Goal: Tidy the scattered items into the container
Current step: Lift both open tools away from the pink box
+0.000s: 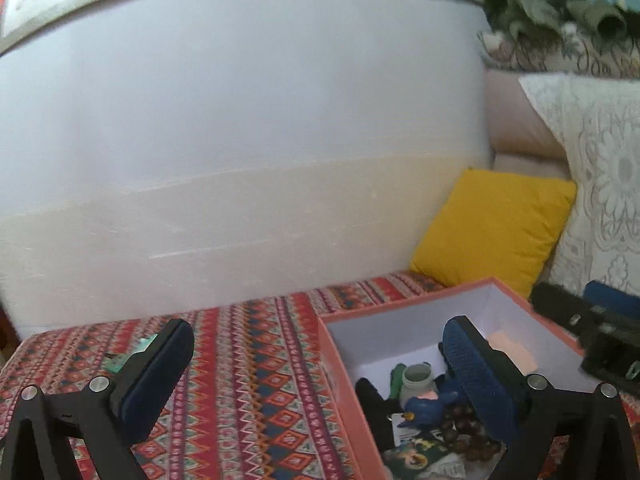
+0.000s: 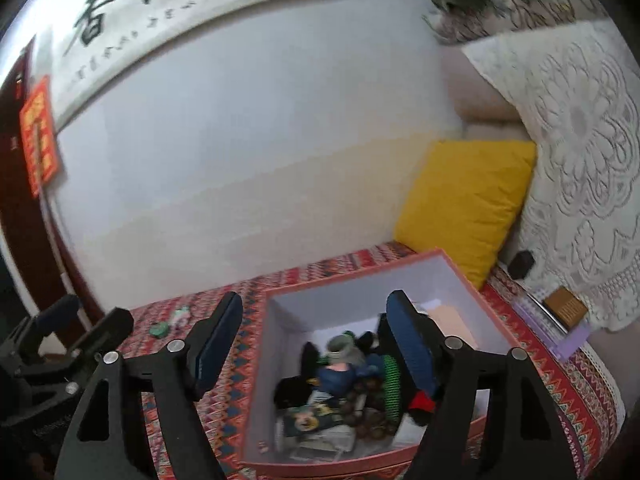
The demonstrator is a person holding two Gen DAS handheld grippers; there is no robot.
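Green small thing [image 2: 160, 329] lies on the patterned cloth [image 2: 240, 360] beside the box [image 2: 256, 360]; it looks light, perhaps slippery. Both my tongs [image 1: 316, 376] [image 2: 316, 344] are wide, holding nothing.

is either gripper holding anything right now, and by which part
Nothing is held. The left gripper and the right gripper are both open, fingers spread wide with nothing between them, above the box.

A home living room is shown: a sofa draped in lace [image 2: 576, 168], a yellow cushion [image 2: 464, 200], a calligraphy scroll [image 2: 132, 12] hung on the wall, and a patterned cloth [image 1: 248, 380] spread below.
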